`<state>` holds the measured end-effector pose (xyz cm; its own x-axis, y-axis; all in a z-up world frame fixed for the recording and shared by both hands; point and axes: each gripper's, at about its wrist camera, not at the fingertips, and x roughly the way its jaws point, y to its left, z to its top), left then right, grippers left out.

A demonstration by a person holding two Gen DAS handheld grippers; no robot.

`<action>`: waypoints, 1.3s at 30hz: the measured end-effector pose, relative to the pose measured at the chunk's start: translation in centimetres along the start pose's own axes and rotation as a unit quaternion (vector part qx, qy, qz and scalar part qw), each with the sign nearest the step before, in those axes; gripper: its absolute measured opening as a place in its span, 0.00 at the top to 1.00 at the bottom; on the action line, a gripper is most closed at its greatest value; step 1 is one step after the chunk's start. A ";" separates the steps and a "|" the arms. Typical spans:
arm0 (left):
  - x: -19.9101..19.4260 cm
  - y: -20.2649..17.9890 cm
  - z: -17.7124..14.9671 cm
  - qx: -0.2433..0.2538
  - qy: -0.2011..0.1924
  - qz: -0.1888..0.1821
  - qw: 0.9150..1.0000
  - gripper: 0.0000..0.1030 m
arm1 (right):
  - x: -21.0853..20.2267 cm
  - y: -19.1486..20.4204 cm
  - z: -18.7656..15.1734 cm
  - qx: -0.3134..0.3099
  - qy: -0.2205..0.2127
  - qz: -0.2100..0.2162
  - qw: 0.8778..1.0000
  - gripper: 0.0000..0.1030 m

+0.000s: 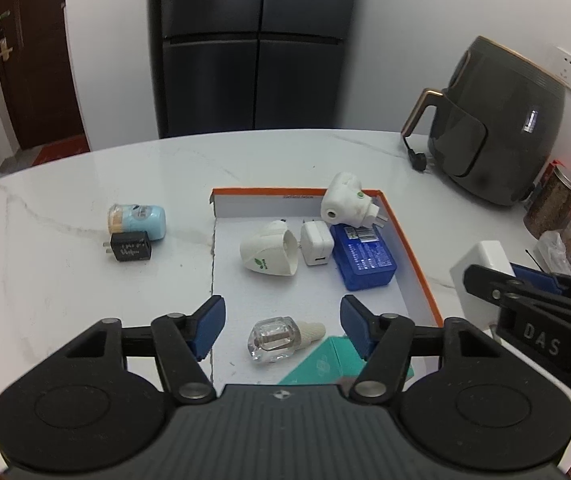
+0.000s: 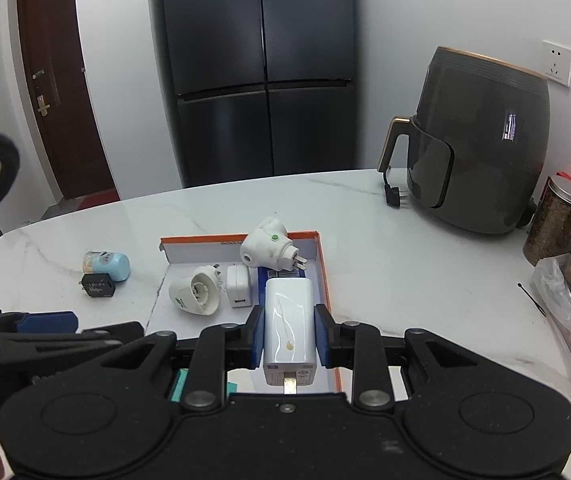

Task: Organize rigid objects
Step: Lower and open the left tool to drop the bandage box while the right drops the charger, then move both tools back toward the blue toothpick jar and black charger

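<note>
An orange-rimmed white box [image 1: 413, 256] holds two white plug-in heaters [image 1: 269, 254] [image 1: 345, 200], a white USB adapter [image 1: 316, 246], a blue case [image 1: 365, 258], a teal carton [image 1: 325, 364] and a clear glass bottle [image 1: 271, 340]. My left gripper [image 1: 281, 312] hovers open over the box's near end, with the bottle lying below and between its fingers, untouched. My right gripper [image 2: 290, 320] is shut on a white charger block [image 2: 289, 320] and holds it above the box's right side [image 2: 325, 276]. A light blue bottle [image 1: 141, 218] and a black adapter [image 1: 130, 249] lie left of the box.
A dark air fryer [image 1: 497, 120] stands at the back right, its plug [image 1: 419, 160] lying on the white marble table [image 1: 85, 280]. Jars [image 1: 557, 200] and a plastic bag [image 2: 565, 312] crowd the right edge. A dark fridge [image 1: 253, 48] stands behind the table.
</note>
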<state>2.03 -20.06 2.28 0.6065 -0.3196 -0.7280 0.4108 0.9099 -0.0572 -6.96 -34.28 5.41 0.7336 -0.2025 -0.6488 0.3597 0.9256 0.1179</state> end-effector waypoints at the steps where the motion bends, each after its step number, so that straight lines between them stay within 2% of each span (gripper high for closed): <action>1: 0.1 0.2 0.1 -0.003 0.001 0.002 1.000 0.38 | 0.2 0.0 0.1 0.000 0.001 -0.001 1.000 0.69; 17: 0.2 3.9 0.3 -0.038 0.011 0.031 0.999 0.36 | 4.2 0.5 0.4 -0.009 0.028 0.000 1.000 0.69; 27: -0.2 5.7 0.1 -0.045 0.013 0.037 0.998 0.32 | 4.5 2.1 0.6 -0.018 0.023 -0.005 1.000 0.67; 32: -0.6 7.1 0.0 -0.051 0.011 0.042 0.998 0.29 | 3.9 4.0 0.7 -0.028 0.014 0.008 0.999 0.52; 39: -1.3 9.8 -0.2 -0.066 0.010 0.054 0.996 0.27 | 3.7 7.1 0.8 -0.040 0.010 0.028 0.999 0.40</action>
<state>5.11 -10.64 2.50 0.6286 -0.2135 -0.7478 0.2493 0.9662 -0.0663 -1.16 -28.70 4.46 0.7389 -0.1441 -0.6583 0.2704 0.9582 0.0937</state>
